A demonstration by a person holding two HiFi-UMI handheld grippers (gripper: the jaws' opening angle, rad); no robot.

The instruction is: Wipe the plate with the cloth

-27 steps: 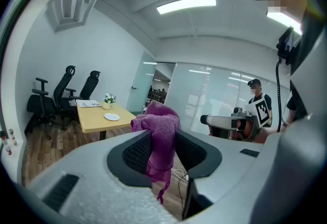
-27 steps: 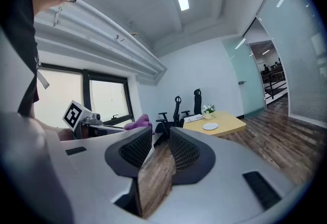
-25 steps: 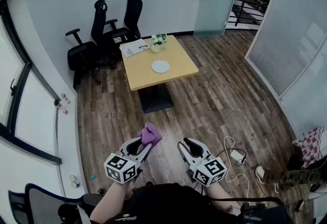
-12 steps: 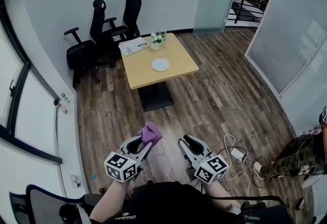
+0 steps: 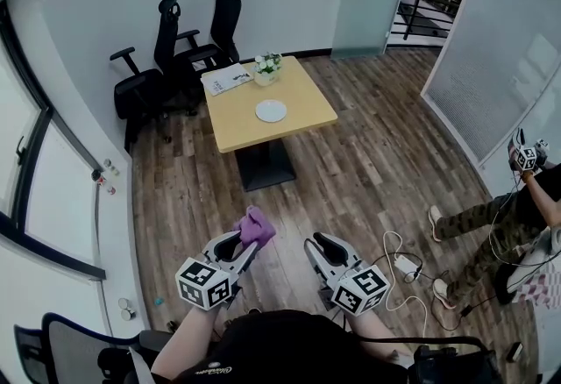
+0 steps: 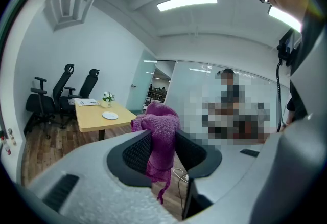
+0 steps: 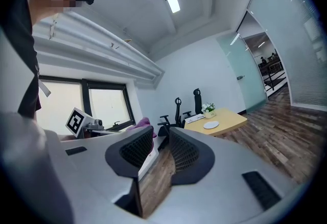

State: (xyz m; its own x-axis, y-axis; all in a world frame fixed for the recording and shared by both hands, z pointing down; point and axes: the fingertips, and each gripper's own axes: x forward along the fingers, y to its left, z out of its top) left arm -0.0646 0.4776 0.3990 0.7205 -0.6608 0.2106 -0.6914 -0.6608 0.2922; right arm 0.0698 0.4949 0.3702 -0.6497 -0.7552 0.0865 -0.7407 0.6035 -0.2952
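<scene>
Newly arrived since a second ago, well right of the square yellow wooden table (image 5: 230, 130): a person in camouflage trousers (image 5: 478, 220).
Left gripper (image 5: 243, 245): clamped on crumpled purple knitted cloth (image 5: 256, 227), well short of the table.
Right gripper (image 5: 321, 244): jaws narrowly apart, empty.
Round white plate (image 5: 271, 111): on the table, apparently unwiped; wiping all outstanding.
Legible writing: none.

No word, number or brand could be read anywhere. The cube on the left gripper (image 5: 248, 244) and the cube on the right gripper (image 5: 320, 244) bore only black-and-white square markers, no letters. A pale print (image 5: 215, 371) on the person's dark top and the papers (image 5: 226, 79) on the table (image 5: 289, 124) were too small to make out.
</scene>
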